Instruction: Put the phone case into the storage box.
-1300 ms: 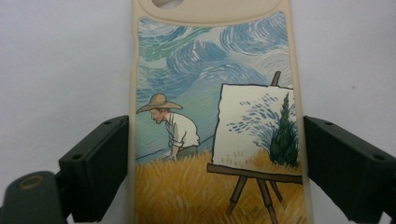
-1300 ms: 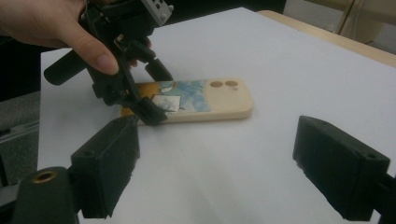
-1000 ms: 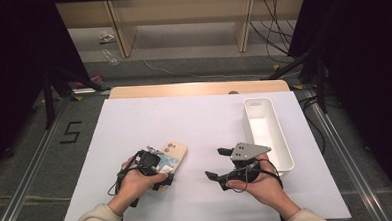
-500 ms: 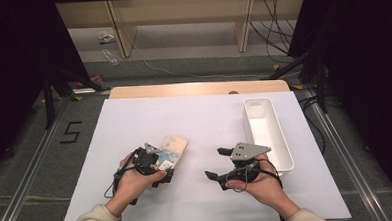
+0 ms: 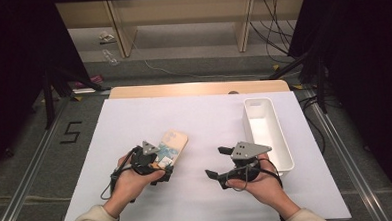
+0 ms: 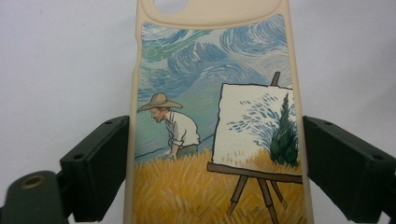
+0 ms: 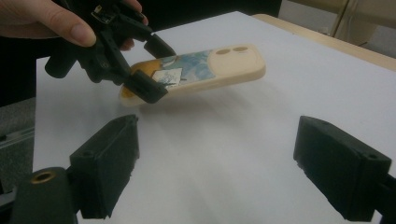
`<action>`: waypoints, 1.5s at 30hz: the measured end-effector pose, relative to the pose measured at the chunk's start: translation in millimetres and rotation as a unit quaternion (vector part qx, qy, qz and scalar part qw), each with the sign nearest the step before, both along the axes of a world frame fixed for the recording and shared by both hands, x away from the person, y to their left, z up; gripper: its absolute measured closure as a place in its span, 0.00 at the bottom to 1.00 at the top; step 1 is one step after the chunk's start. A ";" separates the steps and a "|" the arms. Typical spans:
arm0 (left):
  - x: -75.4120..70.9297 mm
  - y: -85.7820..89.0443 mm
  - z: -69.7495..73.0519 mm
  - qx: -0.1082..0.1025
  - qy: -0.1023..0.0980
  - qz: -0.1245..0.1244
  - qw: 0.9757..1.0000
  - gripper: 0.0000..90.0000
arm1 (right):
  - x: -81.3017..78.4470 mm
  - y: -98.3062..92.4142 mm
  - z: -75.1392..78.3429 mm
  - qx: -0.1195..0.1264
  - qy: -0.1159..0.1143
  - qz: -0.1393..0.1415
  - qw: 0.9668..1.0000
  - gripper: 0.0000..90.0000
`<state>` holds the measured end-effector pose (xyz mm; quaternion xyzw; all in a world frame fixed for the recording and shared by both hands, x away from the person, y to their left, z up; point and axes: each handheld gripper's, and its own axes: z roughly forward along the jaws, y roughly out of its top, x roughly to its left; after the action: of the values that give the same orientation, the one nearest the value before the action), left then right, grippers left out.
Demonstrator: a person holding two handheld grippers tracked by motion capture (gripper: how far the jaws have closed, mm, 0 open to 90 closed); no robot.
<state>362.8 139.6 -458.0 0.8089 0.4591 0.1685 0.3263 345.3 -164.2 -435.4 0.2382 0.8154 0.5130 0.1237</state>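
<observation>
A cream phone case printed with a painter, an easel and a wheat field is held just above the white table. My left gripper is shut on it, gripping its long edges near one end. In the left gripper view the case runs up between the two black jaws, which press on both its sides. The right gripper view shows the case lifted off the table in the left gripper. My right gripper sits to the right, pointing left, open with nothing between its fingers.
A long white bin stands at the right of the table, close behind my right hand. A wooden strip runs along the table's far edge. Beyond it are a grey floor, shelf legs and cables.
The left gripper and the phone case have shifted very slightly away from me. The right gripper has not moved.
</observation>
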 end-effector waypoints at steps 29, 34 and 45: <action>-10.1 -6.4 11.7 -0.016 -0.052 -0.028 0.998 0.12 | 5.0 0.5 5.6 0.021 -0.006 -0.024 0.999 0.17; -12.6 -9.4 13.0 -0.019 -0.057 -0.037 0.997 0.12 | 8.3 1.4 7.9 0.028 -0.007 -0.033 0.999 0.15; -18.0 -15.3 15.2 -0.021 -0.064 -0.052 0.996 0.12 | 20.6 5.7 14.0 0.041 -0.005 -0.044 0.998 0.14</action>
<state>344.9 124.4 -442.7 0.8124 0.3978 0.1926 0.3803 366.0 -158.5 -421.5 0.2763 0.7817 0.5411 0.1406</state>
